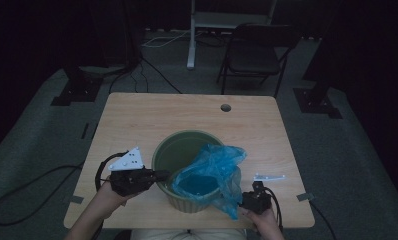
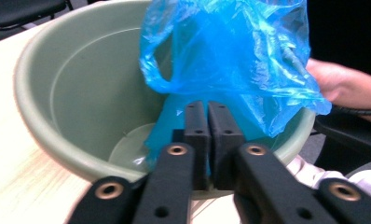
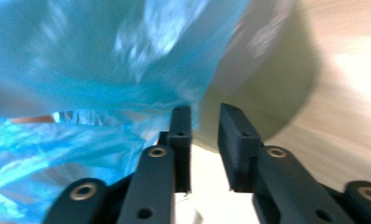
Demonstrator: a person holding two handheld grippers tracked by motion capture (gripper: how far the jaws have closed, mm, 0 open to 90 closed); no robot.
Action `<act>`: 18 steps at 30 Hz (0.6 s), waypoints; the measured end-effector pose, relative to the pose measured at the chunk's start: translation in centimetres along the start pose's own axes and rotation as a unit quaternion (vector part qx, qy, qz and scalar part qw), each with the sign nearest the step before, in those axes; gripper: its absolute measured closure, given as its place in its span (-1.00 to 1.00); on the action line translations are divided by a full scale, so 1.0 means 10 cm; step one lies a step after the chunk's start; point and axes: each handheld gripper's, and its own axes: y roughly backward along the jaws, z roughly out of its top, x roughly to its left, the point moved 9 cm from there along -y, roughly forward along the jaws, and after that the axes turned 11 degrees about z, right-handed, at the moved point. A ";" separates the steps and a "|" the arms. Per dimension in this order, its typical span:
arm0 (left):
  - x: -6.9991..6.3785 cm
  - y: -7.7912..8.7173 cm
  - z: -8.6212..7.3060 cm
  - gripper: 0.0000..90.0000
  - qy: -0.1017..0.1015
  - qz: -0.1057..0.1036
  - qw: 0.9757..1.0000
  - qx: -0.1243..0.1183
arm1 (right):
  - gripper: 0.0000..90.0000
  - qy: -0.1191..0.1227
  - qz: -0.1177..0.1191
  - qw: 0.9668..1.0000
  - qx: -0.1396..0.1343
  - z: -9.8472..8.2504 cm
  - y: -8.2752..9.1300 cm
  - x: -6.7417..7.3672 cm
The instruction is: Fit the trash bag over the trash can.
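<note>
A pale green round bowl (image 1: 159,150) (image 2: 34,93) (image 3: 267,84) stands at the table's front middle. A thin blue plastic bag (image 1: 212,165) (image 2: 230,56) (image 3: 104,56) sits inside it and spills over its right front rim. My left gripper (image 1: 164,175) (image 2: 207,105) is at the bowl's left front rim, jaws shut. The bag's film lies right at its tips, and I cannot tell whether any is pinched. My right gripper (image 1: 258,187) (image 3: 204,112) is low beside the bowl's right front, open, with nothing between its pads. The bag hangs just left of its left jaw.
The wooden table (image 1: 137,115) has a cable hole (image 1: 225,107) near its far edge. A folding chair (image 1: 257,50) and a white stand leg (image 1: 191,45) are behind it, with cables on the floor. The person's right hand (image 2: 333,79) shows past the bowl.
</note>
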 end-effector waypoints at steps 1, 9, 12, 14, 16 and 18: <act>0.02 0.01 -0.01 0.93 0.002 0.003 1.000 0.000 | 0.57 0.002 -0.013 1.000 -0.009 0.02 0.07 -0.01; 0.08 0.13 -0.04 0.57 0.040 -0.023 0.999 -0.006 | 0.18 0.017 -0.126 0.989 -0.077 0.23 0.81 -0.01; 0.01 0.12 0.02 0.23 0.047 -0.035 0.998 -0.006 | 0.07 0.033 -0.165 0.982 -0.085 0.35 1.06 0.05; -0.02 0.08 0.07 0.04 0.046 -0.035 0.998 0.001 | 0.06 0.052 -0.191 0.975 -0.104 0.47 1.23 0.12; -0.06 0.03 0.14 0.00 0.048 -0.045 0.998 0.007 | 0.07 0.074 -0.189 0.971 -0.126 0.64 1.31 0.27; -0.11 -0.03 0.23 -0.09 0.046 -0.058 0.997 0.011 | 0.07 0.105 -0.164 0.972 -0.132 0.82 1.25 0.50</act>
